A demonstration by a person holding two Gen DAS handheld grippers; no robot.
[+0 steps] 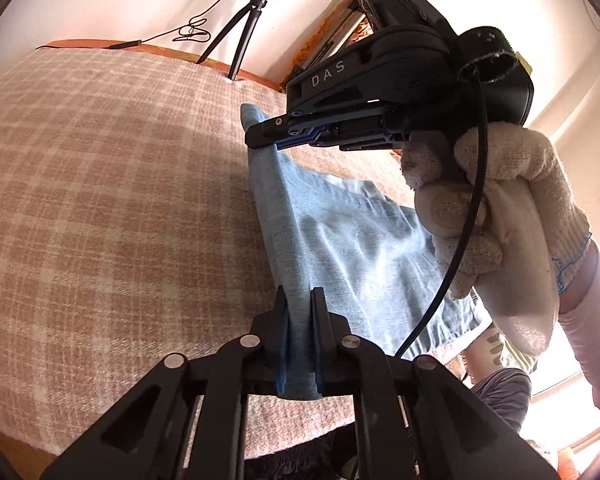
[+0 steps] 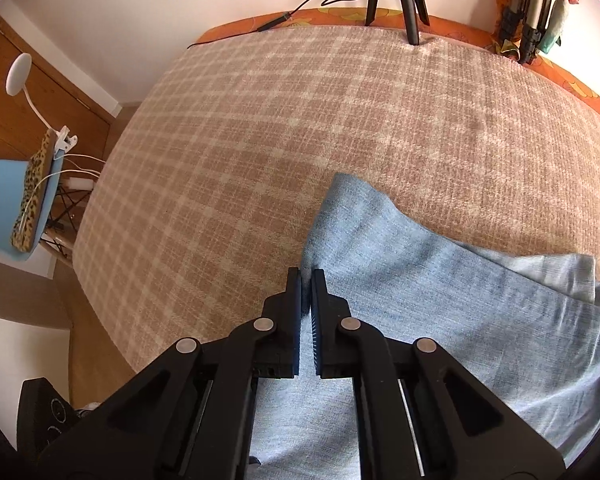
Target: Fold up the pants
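The light blue denim pants (image 1: 340,232) lie on a plaid beige bed cover (image 1: 100,200). My left gripper (image 1: 299,300) is shut on a raised edge of the pants. My right gripper (image 1: 268,142), held by a gloved hand, is shut on the same edge farther along, so the fabric stretches taut between the two. In the right wrist view the right gripper (image 2: 306,280) pinches the pants' (image 2: 420,300) left edge, with the rest of the cloth spread to the right in folds over the bed cover (image 2: 260,140).
A tripod (image 1: 244,28) with a ring light stands at the bed's far edge, with a cable beside it. A blue chair (image 2: 4,208) with a leopard-print item and a white lamp (image 2: 20,76) stands left of the bed. The person's legs (image 1: 500,380) are at the near right.
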